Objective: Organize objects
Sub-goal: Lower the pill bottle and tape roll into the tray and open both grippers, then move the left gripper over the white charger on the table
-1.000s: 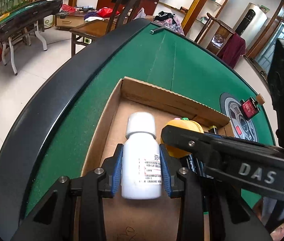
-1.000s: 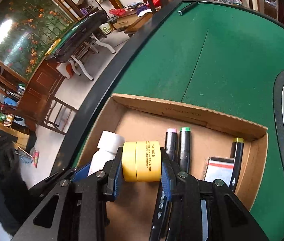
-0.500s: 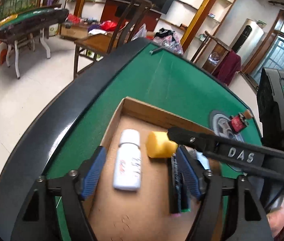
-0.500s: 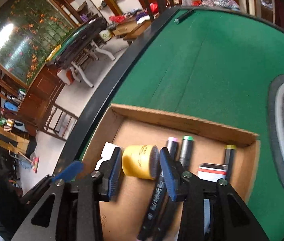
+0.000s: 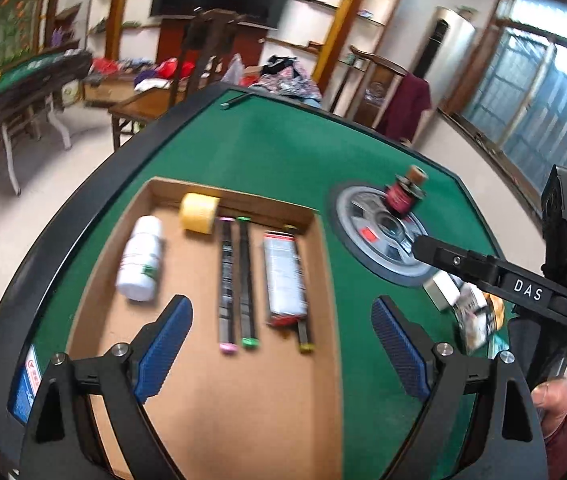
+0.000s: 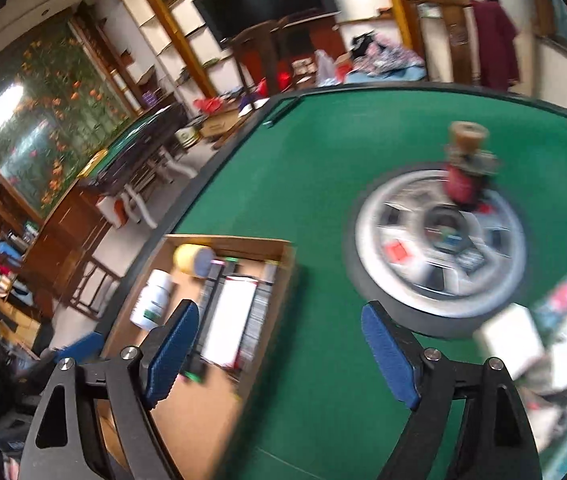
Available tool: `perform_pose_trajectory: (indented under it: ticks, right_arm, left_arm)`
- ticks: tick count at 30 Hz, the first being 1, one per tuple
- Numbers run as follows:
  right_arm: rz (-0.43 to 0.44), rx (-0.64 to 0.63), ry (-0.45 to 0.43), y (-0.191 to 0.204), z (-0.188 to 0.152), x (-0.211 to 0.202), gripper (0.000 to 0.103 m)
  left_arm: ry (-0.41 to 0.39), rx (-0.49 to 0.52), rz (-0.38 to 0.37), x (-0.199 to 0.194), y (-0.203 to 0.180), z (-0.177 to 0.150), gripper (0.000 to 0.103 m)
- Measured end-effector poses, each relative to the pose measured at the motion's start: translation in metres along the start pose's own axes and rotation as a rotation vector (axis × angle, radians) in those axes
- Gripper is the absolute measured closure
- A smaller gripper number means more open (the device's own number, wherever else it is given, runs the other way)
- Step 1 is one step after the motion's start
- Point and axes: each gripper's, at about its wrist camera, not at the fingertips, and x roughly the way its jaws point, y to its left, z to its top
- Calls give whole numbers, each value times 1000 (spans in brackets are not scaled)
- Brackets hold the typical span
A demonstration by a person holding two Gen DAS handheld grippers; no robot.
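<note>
A shallow cardboard box (image 5: 323, 264) lies on the green table. In it lie a white bottle (image 5: 141, 258), a yellow tape roll (image 5: 199, 208), three dark markers (image 5: 243, 280) and a flat red-and-white packet (image 5: 285, 276). My left gripper (image 5: 281, 344) is open and empty, raised above the box's near part. My right gripper (image 6: 279, 350) is open and empty, raised over the table just right of the box (image 6: 283, 246). The bottle (image 6: 153, 300) and tape roll (image 6: 189, 258) show in the right wrist view too.
A round grey dial (image 5: 379, 236) is set in the table's middle, with a small red corked bottle (image 5: 405, 190) on its far edge. A blurred pile of loose packets and boxes (image 6: 543, 344) lies at the right. The table's black rim (image 5: 83, 184) runs along the left.
Both grippers let go of their objects and opened wide, then pulled back and up. The white bottle and yellow tape roll now lie in the box. The right gripper swung right.
</note>
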Motion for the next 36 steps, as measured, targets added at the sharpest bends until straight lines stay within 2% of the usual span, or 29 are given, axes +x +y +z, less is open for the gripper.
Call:
perform_pose_trajectory:
  ticks: [7,13,22,31,34,36]
  right_arm:
    - [-95,70,-65,-79,-28,-58,14]
    - [-173,139,-127,-138,-47,-93,13]
    - [-253,260,-207,-218,-62,-125,12]
    - [-330,383,-298,-278,-78,-144,12]
    - [-286,440,-290,-291,-81,-146,12]
    - [-277,455,-298,-293,-82,-149,12]
  left_arm:
    - [-40,196,88,-1,-77,-18,12]
    - [24,287,60,18,-123,-30,12]
    - [107,277,55,49,-151,-34,12]
    - [160,229,31,104,-166,-16,12]
    - [161,217,-6,125,-177,-10,12]
    - [143,200,-5,140,-186,-4,12]
